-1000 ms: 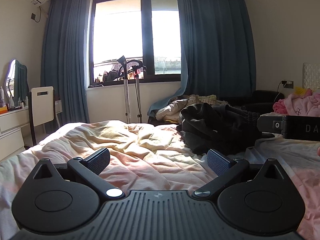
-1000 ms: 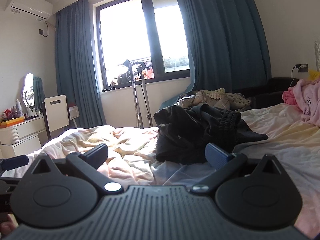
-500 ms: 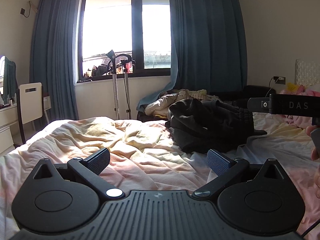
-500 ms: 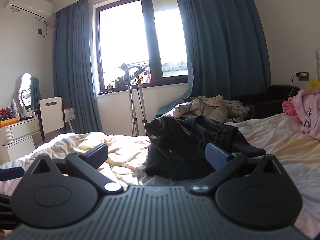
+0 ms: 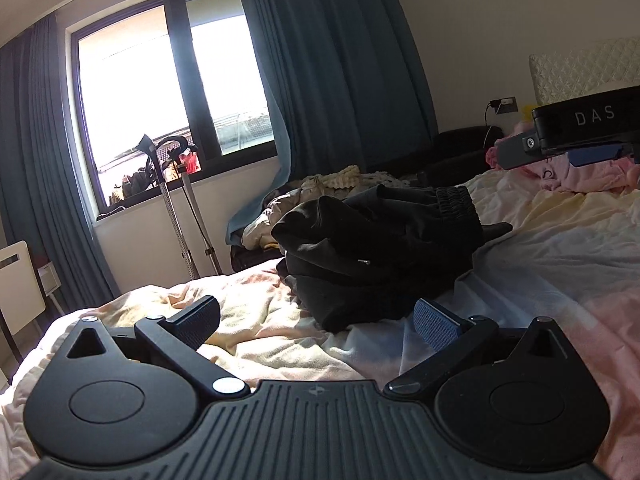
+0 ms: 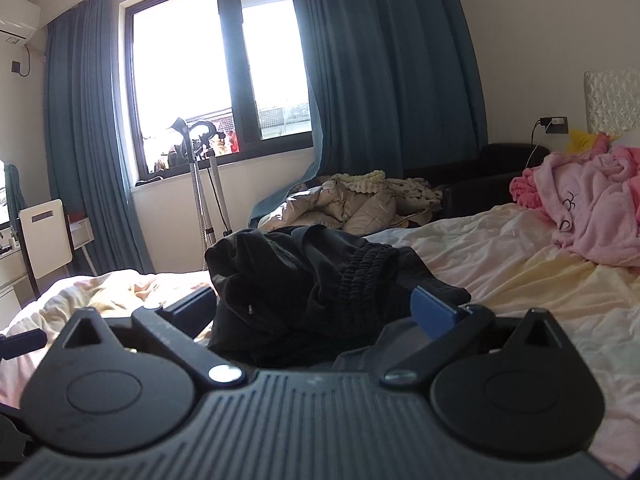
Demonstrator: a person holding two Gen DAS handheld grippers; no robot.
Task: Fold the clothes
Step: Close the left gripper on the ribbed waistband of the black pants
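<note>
A crumpled black garment (image 5: 380, 252) with a ribbed elastic band lies in a heap on the pale bedspread (image 5: 260, 320). My left gripper (image 5: 316, 320) is open just short of its near edge, nothing between the fingers. In the right wrist view the same black garment (image 6: 304, 292) fills the space ahead of my right gripper (image 6: 312, 304), which is open and close to the heap; whether it touches the cloth I cannot tell. The right gripper's body (image 5: 580, 132) shows at the upper right of the left wrist view.
A pink fleece garment (image 6: 592, 216) lies on the bed at the right, near a white headboard (image 6: 612, 96). Beyond the bed are a beige quilted pile (image 6: 344, 204), a dark seat (image 6: 492, 168), a metal stand (image 6: 204, 176), a white chair (image 6: 44, 236), blue curtains and a window.
Both grippers have moved forward toward the black garment, which now looks larger. The left view has tilted and the right gripper's body has risen in it.
</note>
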